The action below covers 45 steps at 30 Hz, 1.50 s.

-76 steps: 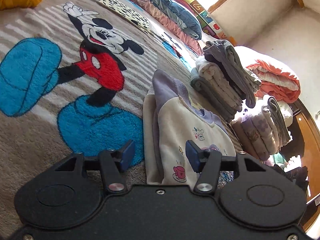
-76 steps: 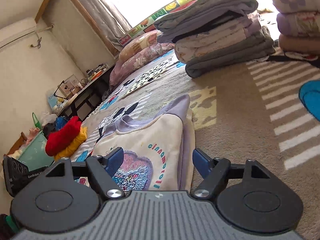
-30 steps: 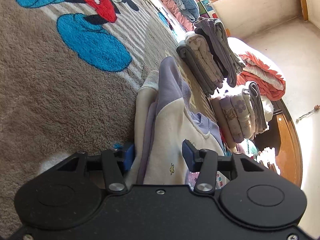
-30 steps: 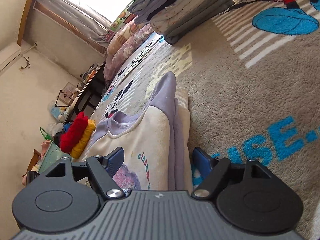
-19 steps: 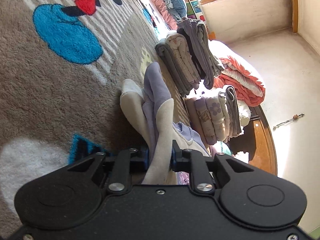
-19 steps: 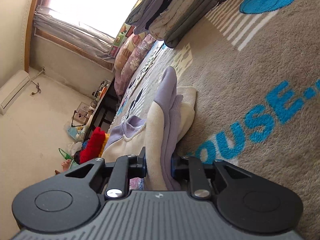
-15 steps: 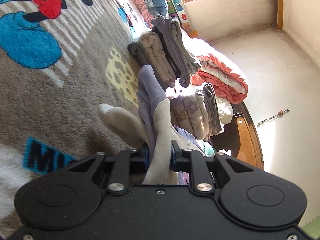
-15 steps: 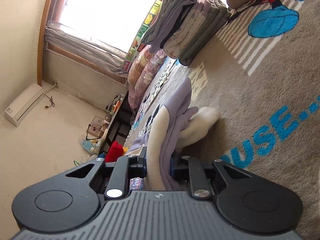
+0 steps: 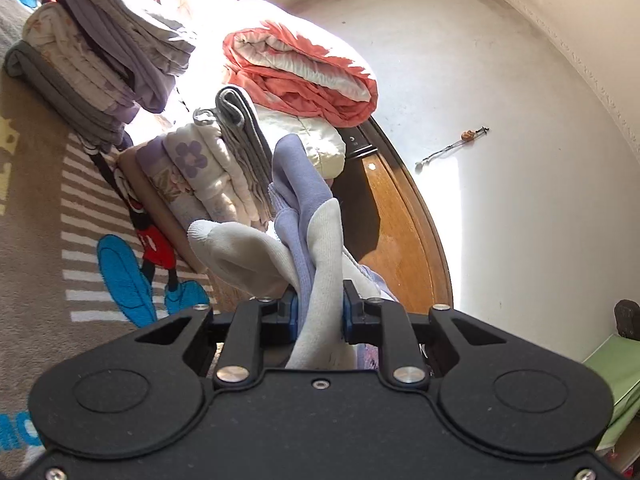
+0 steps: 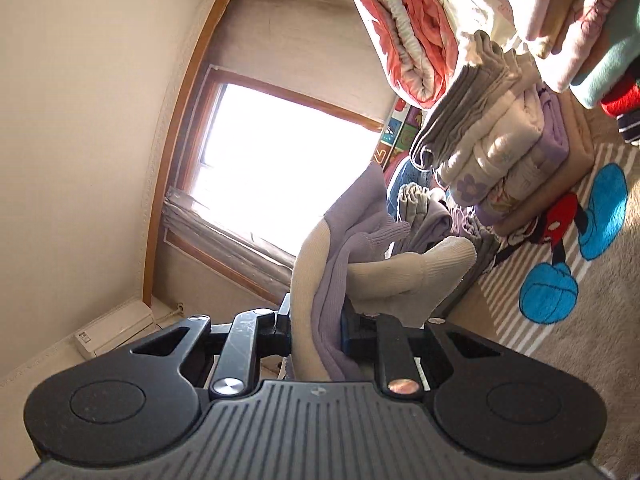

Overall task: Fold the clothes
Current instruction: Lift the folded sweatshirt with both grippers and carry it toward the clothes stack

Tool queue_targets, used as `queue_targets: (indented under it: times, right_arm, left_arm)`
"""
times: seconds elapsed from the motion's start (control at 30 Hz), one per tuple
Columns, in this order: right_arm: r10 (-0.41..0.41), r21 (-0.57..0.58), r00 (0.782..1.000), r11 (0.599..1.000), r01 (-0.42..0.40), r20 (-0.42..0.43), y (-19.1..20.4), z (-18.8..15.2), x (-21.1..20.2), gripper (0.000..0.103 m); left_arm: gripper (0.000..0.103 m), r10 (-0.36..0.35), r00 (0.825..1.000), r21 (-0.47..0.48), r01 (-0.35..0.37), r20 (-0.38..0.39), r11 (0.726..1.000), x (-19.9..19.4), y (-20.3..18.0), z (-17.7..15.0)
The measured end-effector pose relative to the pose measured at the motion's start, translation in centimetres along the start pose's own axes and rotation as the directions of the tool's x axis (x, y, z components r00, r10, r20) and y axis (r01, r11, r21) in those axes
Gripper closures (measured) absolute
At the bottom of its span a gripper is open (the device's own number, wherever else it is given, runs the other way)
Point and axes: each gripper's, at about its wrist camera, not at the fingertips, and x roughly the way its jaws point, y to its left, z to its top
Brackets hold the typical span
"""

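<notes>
You've got the left gripper (image 9: 319, 314) and right gripper (image 10: 314, 322) each pinching the cream-and-lilac sweatshirt (image 9: 308, 236) up off the Mickey rug (image 9: 36, 280); thick bunched layers could slip out, undoing the fold.

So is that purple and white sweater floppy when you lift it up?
Probably floppy: the sweater bunches between the left gripper and the right gripper, and its cream cuff droops sideways. It likely feels light, since thin pinches hold it. The ribbed knit should not slip easily.
</notes>
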Motion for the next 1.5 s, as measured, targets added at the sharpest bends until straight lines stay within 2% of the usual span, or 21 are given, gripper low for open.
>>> queue_targets:
  times: [0.17, 0.4, 0.67, 0.73, 0.77, 0.83, 0.9, 0.93, 1.0, 1.1, 1.2, 1.23, 1.33, 1.37, 1.4, 1.5]
  right_arm:
    - [0.024, -0.030, 0.988, 0.999, -0.020, 0.150, 0.5, 5.7, -3.7, 0.081]
    - [0.023, -0.109, 0.951, 0.994, 0.012, 0.309, 0.0, 13.9, -7.6, 0.081]
    - [-0.030, -0.154, 0.909, 0.983, 0.103, 0.417, -1.8, 21.2, -10.6, 0.081]
    - [-0.049, -0.154, 0.896, 0.980, 0.130, 0.442, -2.7, 22.3, -11.1, 0.081]
    - [-0.061, -0.145, 0.891, 0.980, 0.140, 0.450, -3.6, 22.7, -11.2, 0.081]
    - [-0.129, -0.073, 0.878, 0.981, 0.182, 0.462, -6.6, 23.2, -11.3, 0.081]
    - [-0.234, 0.080, 0.861, 0.972, 0.223, 0.451, -10.5, 23.2, -11.5, 0.075]
    - [-0.272, 0.137, 0.854, 0.962, 0.236, 0.443, -12.1, 23.1, -11.6, 0.070]
    - [-0.287, 0.161, 0.849, 0.957, 0.240, 0.443, -13.6, 22.5, -11.5, 0.068]
    - [-0.289, 0.066, 0.837, 0.954, 0.293, 0.465, -11.5, 22.0, -11.9, 0.060]
    - [-0.298, -0.053, 0.795, 0.923, 0.381, 0.529, -8.6, 21.5, -12.5, 0.055]
    - [-0.298, -0.094, 0.787, 0.908, 0.408, 0.540, -7.6, 21.3, -12.6, 0.054]
    - [-0.304, -0.202, 0.793, 0.862, 0.466, 0.528, -5.2, 21.1, -11.9, 0.041]
    - [-0.312, -0.232, 0.793, 0.843, 0.485, 0.523, -4.4, 21.0, -11.7, 0.033]
    - [-0.330, -0.248, 0.790, 0.826, 0.506, 0.516, -3.8, 20.7, -11.5, 0.029]
    - [-0.390, -0.263, 0.784, 0.789, 0.555, 0.483, -2.0, 19.6, -10.8, 0.017]
  left_arm:
    - [0.085, -0.072, 0.993, 0.061, 0.078, -0.091, 0.995, 8.8, -3.6, 1.8]
    - [0.085, -0.154, 0.967, 0.093, 0.176, -0.201, 0.980, 20.7, -7.0, 3.5]
    - [0.085, -0.248, 0.929, 0.019, 0.263, -0.273, 0.965, 31.0, -5.8, 2.9]
    - [0.084, -0.209, 0.933, -0.010, 0.215, -0.294, 0.977, 33.1, -4.0, 2.3]
    - [0.083, -0.147, 0.933, -0.053, 0.137, -0.327, 0.989, 34.5, -2.5, 1.9]
    - [0.073, -0.015, 0.927, -0.063, -0.010, -0.374, 0.998, 36.1, 0.1, 0.6]
    - [0.068, -0.050, 0.936, -0.093, 0.019, -0.350, 0.996, 35.6, 1.1, 0.1]
    - [0.060, -0.064, 0.940, -0.091, 0.035, -0.336, 0.995, 35.2, 1.0, 0.1]
    - [0.047, -0.026, 0.957, -0.013, 0.023, -0.289, 1.000, 34.3, -0.2, 0.7]
    - [0.047, 0.016, 0.974, 0.099, 0.006, -0.228, 0.995, 33.0, -1.9, 1.2]
    - [0.047, 0.033, 0.983, 0.190, 0.001, -0.179, 0.982, 31.9, -3.4, 1.1]
    - [0.047, 0.035, 0.986, 0.217, 0.001, -0.163, 0.976, 31.5, -3.8, 0.9]
    - [0.041, 0.080, 0.986, 0.297, -0.034, -0.145, 0.954, 29.7, -5.1, -0.4]
    - [0.039, 0.101, 0.985, 0.325, -0.050, -0.141, 0.944, 29.2, -5.5, -0.9]
    - [0.033, 0.121, 0.983, 0.354, -0.066, -0.137, 0.933, 28.6, -6.0, -1.4]
    - [0.028, 0.182, 0.976, 0.437, -0.113, -0.119, 0.892, 27.0, -7.3, -2.8]
